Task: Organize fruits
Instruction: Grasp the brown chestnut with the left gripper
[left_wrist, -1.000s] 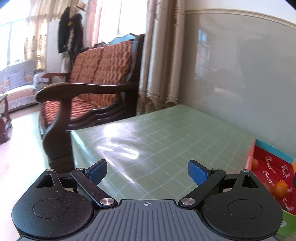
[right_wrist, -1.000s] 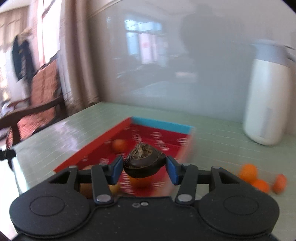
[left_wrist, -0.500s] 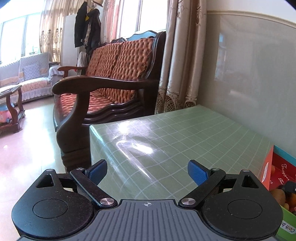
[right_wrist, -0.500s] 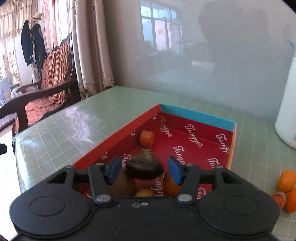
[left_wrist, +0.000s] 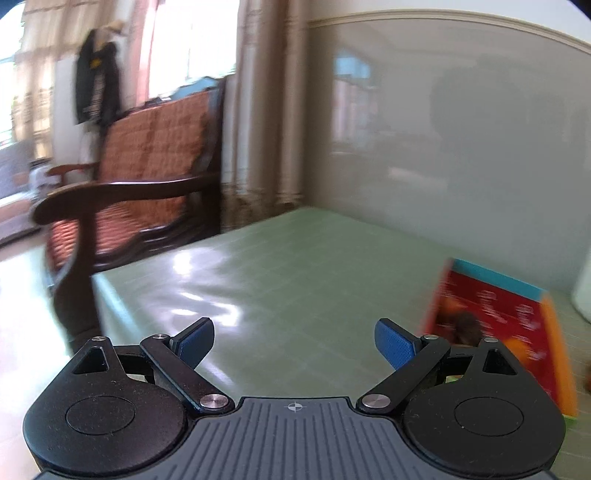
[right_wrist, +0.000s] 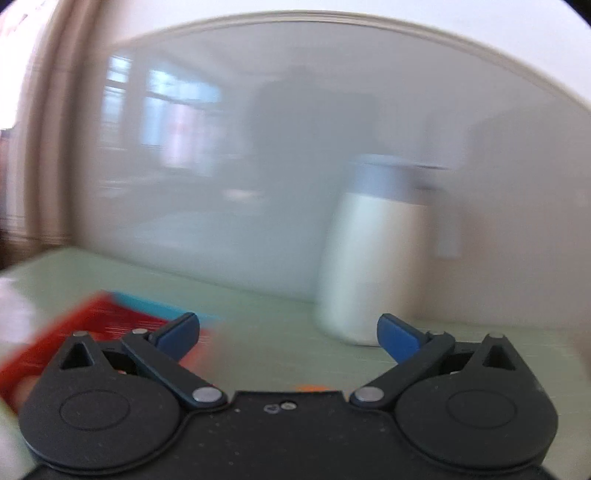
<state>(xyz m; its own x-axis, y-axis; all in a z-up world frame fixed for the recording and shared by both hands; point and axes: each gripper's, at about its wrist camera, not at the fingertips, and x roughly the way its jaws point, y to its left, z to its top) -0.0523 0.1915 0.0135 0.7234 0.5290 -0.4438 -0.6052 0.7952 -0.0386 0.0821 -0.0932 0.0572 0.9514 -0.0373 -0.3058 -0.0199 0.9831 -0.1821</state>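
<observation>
A red cardboard box (left_wrist: 495, 314) with a blue far edge and an orange side lies on the green checked table (left_wrist: 295, 280). Blurred in it are a dark brown fruit (left_wrist: 467, 326) and an orange fruit (left_wrist: 448, 308). My left gripper (left_wrist: 294, 341) is open over bare table, left of the box, nothing between its fingers. My right gripper (right_wrist: 288, 336) has its jaws opening wide with nothing between them; the red box (right_wrist: 92, 325) is at its lower left. A sliver of an orange fruit (right_wrist: 312, 387) shows just over the gripper body.
A white flask with a grey lid (right_wrist: 376, 251) stands on the table by the glossy wall (right_wrist: 258, 166). A wooden sofa with orange cushions (left_wrist: 147, 166) and curtains (left_wrist: 266, 110) lie beyond the table's left edge. Both views are motion-blurred.
The right gripper held a dark brown fruit over the red box, let it go into the box, opened wide and swung right toward the flask. The left view swung right; more of the box shows.
</observation>
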